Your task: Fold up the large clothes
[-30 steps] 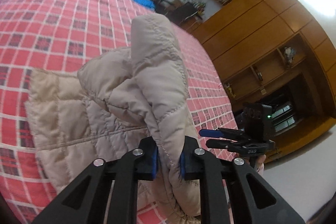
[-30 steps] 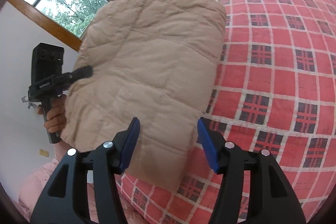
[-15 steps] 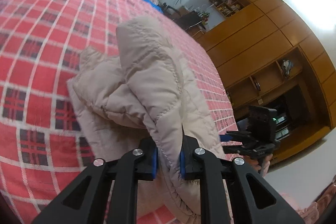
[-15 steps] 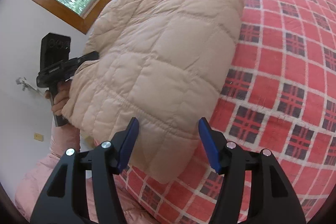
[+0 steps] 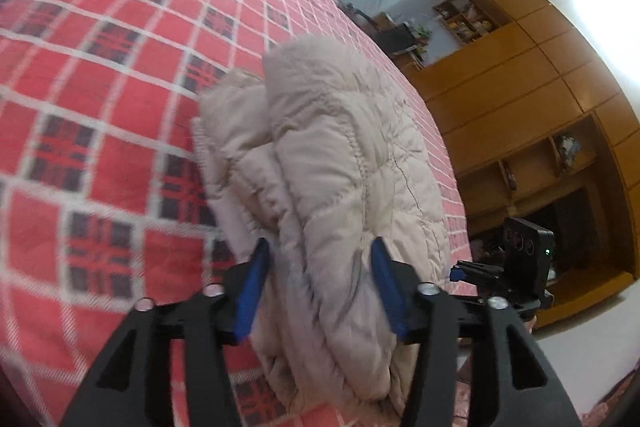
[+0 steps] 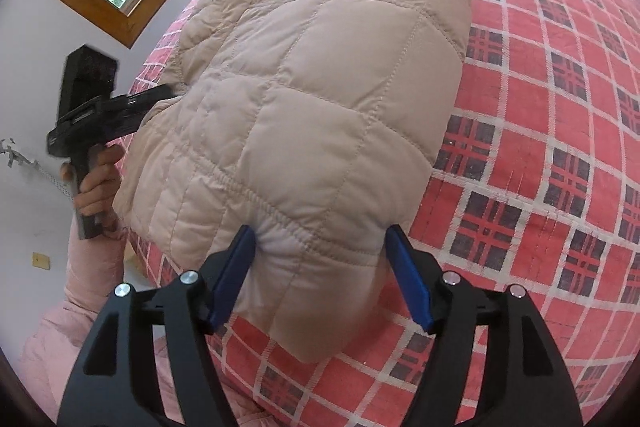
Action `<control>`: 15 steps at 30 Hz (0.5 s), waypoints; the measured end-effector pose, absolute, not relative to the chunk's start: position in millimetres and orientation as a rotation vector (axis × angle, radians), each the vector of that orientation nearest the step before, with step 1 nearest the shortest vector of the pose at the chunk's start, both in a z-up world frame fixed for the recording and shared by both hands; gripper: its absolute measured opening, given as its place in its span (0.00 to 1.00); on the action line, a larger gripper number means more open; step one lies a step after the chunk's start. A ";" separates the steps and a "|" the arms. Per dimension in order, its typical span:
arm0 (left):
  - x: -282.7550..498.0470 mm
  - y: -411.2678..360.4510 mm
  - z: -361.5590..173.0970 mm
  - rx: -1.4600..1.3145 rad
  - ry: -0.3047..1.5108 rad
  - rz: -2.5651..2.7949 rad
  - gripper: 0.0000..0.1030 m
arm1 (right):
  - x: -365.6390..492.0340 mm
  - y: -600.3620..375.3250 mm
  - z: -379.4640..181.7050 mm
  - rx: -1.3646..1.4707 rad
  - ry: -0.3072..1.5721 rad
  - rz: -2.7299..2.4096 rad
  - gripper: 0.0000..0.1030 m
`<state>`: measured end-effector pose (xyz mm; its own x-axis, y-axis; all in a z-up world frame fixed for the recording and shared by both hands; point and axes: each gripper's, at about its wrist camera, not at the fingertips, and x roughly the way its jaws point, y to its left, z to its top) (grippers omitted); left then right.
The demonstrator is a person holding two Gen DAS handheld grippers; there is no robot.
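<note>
Both wrist views sit close over the bed (image 5: 100,75) edge, facing across it from opposite sides (each glimpses the other gripper), sharing the jacket (image 6: 320,99).

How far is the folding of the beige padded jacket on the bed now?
Mostly done: the jacket lies doubled into a thick bundle on the checked bedspread. In hand: both tongs, left and right, are open around the bundle's near edge, neither clamping it. Left: perhaps squaring the near corner, which overhangs the bed edge.
</note>
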<state>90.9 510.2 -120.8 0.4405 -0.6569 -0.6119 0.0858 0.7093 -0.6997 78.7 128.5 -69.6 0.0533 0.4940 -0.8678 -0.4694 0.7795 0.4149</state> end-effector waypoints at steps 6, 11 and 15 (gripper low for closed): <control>34.1 500.1 -89.2 -0.604 0.984 -0.505 0.60 | 70.3 130.1 -69.9 0.023 1.330 0.731 0.66; 6.7 470.6 -80.2 -0.541 0.992 -0.535 0.62 | 69.6 128.6 -67.0 0.017 1.326 0.726 0.66; 10.7 452.9 -94.7 -0.556 1.059 -0.555 0.60 | 66.6 126.9 -65.3 0.020 1.317 0.725 0.66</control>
<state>10.7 452.9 -94.7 0.3828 -0.6620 -0.6445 0.1535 0.7334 -0.6622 66.6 126.9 -65.3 0.0679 0.4919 -0.8680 -0.4702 0.7831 0.4070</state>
